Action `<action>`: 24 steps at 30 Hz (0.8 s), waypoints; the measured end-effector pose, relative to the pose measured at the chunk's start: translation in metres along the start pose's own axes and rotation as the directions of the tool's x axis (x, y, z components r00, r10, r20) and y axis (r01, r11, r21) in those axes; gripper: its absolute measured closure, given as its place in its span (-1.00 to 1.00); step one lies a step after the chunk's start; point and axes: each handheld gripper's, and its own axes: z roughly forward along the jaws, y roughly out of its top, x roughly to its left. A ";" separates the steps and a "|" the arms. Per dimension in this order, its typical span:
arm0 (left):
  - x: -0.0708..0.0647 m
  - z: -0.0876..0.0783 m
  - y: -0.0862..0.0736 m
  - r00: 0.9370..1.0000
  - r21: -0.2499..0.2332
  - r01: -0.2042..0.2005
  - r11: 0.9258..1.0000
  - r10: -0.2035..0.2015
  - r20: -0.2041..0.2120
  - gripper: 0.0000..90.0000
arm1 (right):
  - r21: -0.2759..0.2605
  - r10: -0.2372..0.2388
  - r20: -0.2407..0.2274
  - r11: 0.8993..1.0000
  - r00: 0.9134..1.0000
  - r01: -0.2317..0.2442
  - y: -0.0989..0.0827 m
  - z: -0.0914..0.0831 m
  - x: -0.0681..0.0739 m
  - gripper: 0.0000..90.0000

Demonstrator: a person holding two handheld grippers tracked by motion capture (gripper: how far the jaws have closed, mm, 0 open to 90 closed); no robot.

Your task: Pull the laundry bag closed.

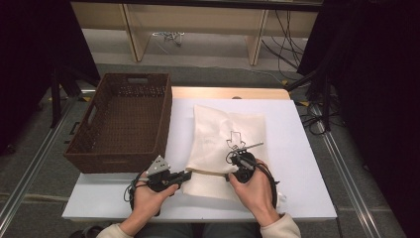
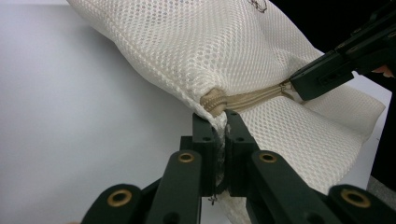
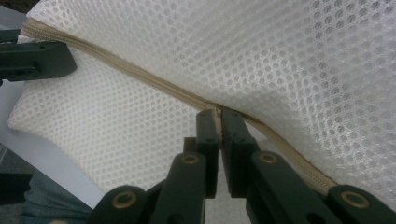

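White table [image 1: 297,163]: basket [image 1: 124,119], mesh bag [image 1: 223,139]

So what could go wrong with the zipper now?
The left claw pinches only the mesh bag's corner edge, so the fabric might slip out. The right claw grips a tiny bit at the zipper; it could lose hold, or the loose mesh might snag in the teeth.

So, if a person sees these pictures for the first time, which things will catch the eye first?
First the white mesh bag lying in the middle of the white table, with a beige zipper along its near part. The left hand-held gripper pinches the mesh at the zipper's end, and the right hand-held gripper is shut on the zipper further along. A dark brown woven basket stands at the table's left edge.
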 end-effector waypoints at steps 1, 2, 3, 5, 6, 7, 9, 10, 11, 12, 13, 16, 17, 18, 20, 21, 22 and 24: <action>0.000 0.000 0.000 1.000 0.000 -0.001 1.000 0.001 -0.001 0.90 | -0.001 0.003 0.002 1.000 1.000 -0.003 0.000 0.000 0.000 0.95; 0.000 0.000 0.000 1.000 0.001 -0.001 1.000 0.001 -0.001 0.90 | -0.002 0.004 0.000 1.000 1.000 -0.004 0.000 0.000 0.001 0.95; 0.000 0.000 0.000 1.000 0.001 0.001 1.000 -0.001 0.000 0.90 | 0.000 0.003 0.000 1.000 1.000 -0.003 0.000 0.000 0.000 0.95; 0.000 -0.001 0.000 1.000 0.006 -0.006 1.000 0.006 -0.003 0.90 | 0.000 0.003 0.001 1.000 1.000 -0.003 0.000 0.000 0.000 0.95; 0.001 0.000 0.000 1.000 0.004 -0.003 1.000 0.003 0.000 0.90 | 0.000 0.003 0.001 1.000 1.000 -0.003 0.000 0.000 0.000 0.95; 0.001 0.000 0.000 1.000 0.004 -0.004 1.000 0.004 0.000 0.90 | -0.002 0.004 0.001 1.000 1.000 -0.004 0.000 0.000 0.000 0.95; 0.001 0.000 0.000 1.000 0.005 -0.004 1.000 0.004 0.001 0.90 | -0.003 0.001 0.000 1.000 1.000 -0.001 0.000 0.000 0.000 0.95; 0.000 0.000 0.000 1.000 0.002 -0.003 1.000 0.003 -0.001 0.90 | 0.000 0.006 0.001 1.000 1.000 -0.006 0.000 0.000 0.000 0.95; 0.001 -0.001 0.000 1.000 0.005 -0.014 1.000 0.014 0.005 0.90 | -0.005 0.002 0.012 1.000 1.000 -0.002 0.000 0.000 -0.001 0.95; 0.002 -0.001 0.001 1.000 0.008 -0.026 1.000 0.026 0.009 0.90 | 0.000 0.002 0.013 1.000 1.000 -0.002 0.000 0.000 -0.002 0.95; 0.002 -0.001 0.001 1.000 0.008 -0.026 1.000 0.026 0.009 0.90 | 0.001 -0.004 0.008 1.000 1.000 0.004 0.000 0.000 -0.003 0.95; 0.001 0.000 0.000 1.000 0.002 0.001 1.000 -0.001 -0.010 0.90 | -0.004 0.001 0.010 1.000 1.000 -0.001 -0.001 -0.001 -0.003 0.95; 0.002 -0.002 0.001 0.999 0.015 -0.033 0.999 0.032 0.003 0.90 | -0.004 0.005 0.009 1.000 1.000 -0.005 -0.001 -0.001 -0.002 0.95; 0.002 -0.002 0.001 0.999 0.015 -0.033 0.999 0.032 0.003 0.90 | -0.004 0.005 0.009 1.000 1.000 -0.005 -0.001 -0.001 -0.002 0.95; 0.002 -0.001 0.001 1.000 0.011 -0.029 1.000 0.029 0.005 0.90 | -0.010 -0.007 0.008 1.000 1.000 0.007 -0.001 0.000 -0.003 0.95; 0.002 -0.001 0.001 1.000 0.009 -0.027 1.000 0.027 0.008 0.90 | -0.011 -0.006 0.008 1.000 1.000 0.006 -0.001 0.000 -0.003 0.95; 0.002 -0.001 0.001 1.000 0.009 -0.027 1.000 0.027 0.008 0.90 | -0.011 -0.006 0.008 1.000 1.000 0.006 -0.001 0.000 -0.003 0.95; 0.002 -0.001 0.001 1.000 0.008 -0.026 1.000 0.025 0.010 0.90 | -0.011 -0.011 0.010 1.000 1.000 0.011 0.000 -0.001 -0.004 0.95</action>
